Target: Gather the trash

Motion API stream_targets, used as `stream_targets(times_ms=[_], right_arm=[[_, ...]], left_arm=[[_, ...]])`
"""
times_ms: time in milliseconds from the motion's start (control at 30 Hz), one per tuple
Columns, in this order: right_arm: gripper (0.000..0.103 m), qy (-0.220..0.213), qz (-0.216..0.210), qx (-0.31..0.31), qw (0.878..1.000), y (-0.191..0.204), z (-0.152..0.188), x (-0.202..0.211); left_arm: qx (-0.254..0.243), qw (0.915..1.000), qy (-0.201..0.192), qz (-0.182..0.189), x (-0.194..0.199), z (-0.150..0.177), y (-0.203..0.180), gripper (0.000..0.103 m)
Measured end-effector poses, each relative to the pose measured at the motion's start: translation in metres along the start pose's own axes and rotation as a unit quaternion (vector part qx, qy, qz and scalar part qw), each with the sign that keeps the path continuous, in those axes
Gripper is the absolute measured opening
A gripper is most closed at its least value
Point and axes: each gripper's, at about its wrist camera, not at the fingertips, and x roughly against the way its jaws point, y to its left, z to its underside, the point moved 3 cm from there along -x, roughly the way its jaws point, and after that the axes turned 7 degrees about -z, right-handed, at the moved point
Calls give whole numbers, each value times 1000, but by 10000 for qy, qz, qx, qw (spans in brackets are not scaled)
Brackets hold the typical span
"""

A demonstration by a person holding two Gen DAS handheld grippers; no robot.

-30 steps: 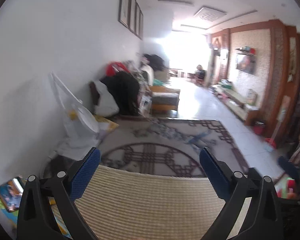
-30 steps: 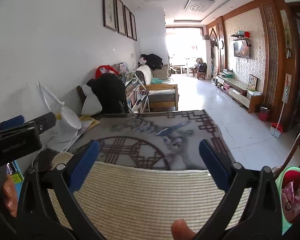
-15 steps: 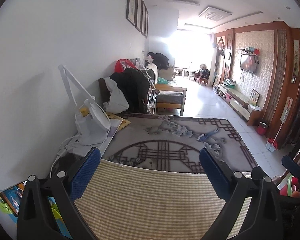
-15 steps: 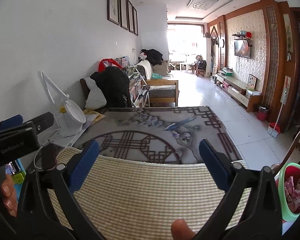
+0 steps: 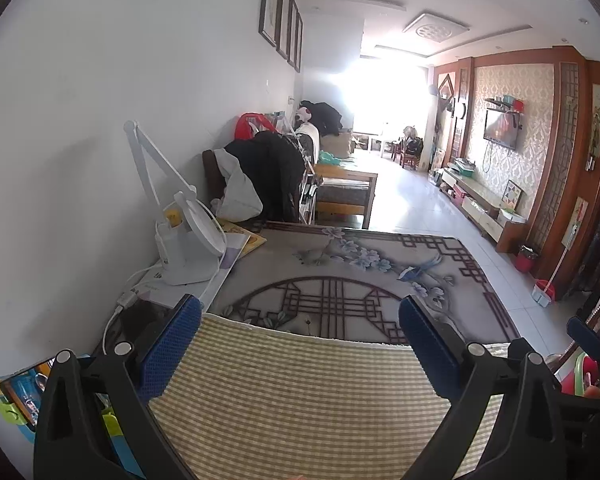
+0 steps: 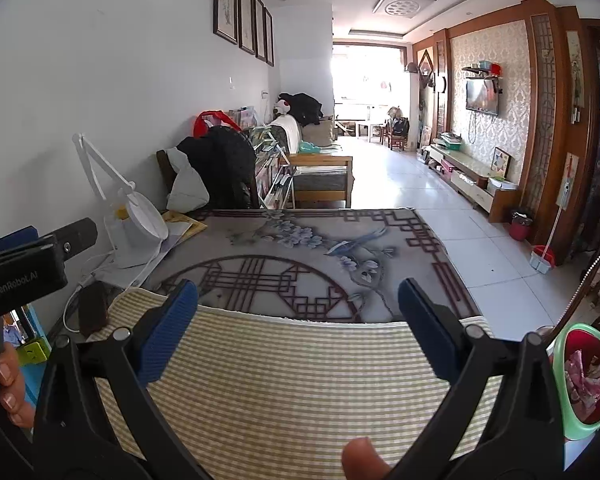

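Observation:
My left gripper [image 5: 300, 320] is open and empty above a striped woven mat [image 5: 300, 400] on the table. My right gripper [image 6: 298, 304] is also open and empty over the same mat [image 6: 292, 380]. A green-rimmed red trash bin [image 6: 584, 376] with pink scraps inside sits low at the right edge of the right wrist view; it also shows in the left wrist view [image 5: 580, 376]. No loose trash shows on the mat. The left gripper's body [image 6: 24, 268] is at the left of the right wrist view.
A patterned table cover [image 5: 340, 280] lies beyond the mat. A white desk lamp [image 5: 184, 236] with cable stands at the left by the wall, with a dark phone [image 6: 94, 312] near it. A chair with dark clothes [image 5: 268, 172] and a tiled floor [image 6: 400, 180] lie beyond.
Both grippers have tilted and the views have steadied; the lamp and table now sit lower and clearer in view. The jaws stay open.

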Motion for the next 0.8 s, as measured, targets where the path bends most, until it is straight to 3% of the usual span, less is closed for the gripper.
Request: stream_targets(times_ms=[800], right_arm=[[98,36,77,12,10000,-8,-3,-6]], left_arm=[[-151,9999,7,33,-4,-1,-12,95]])
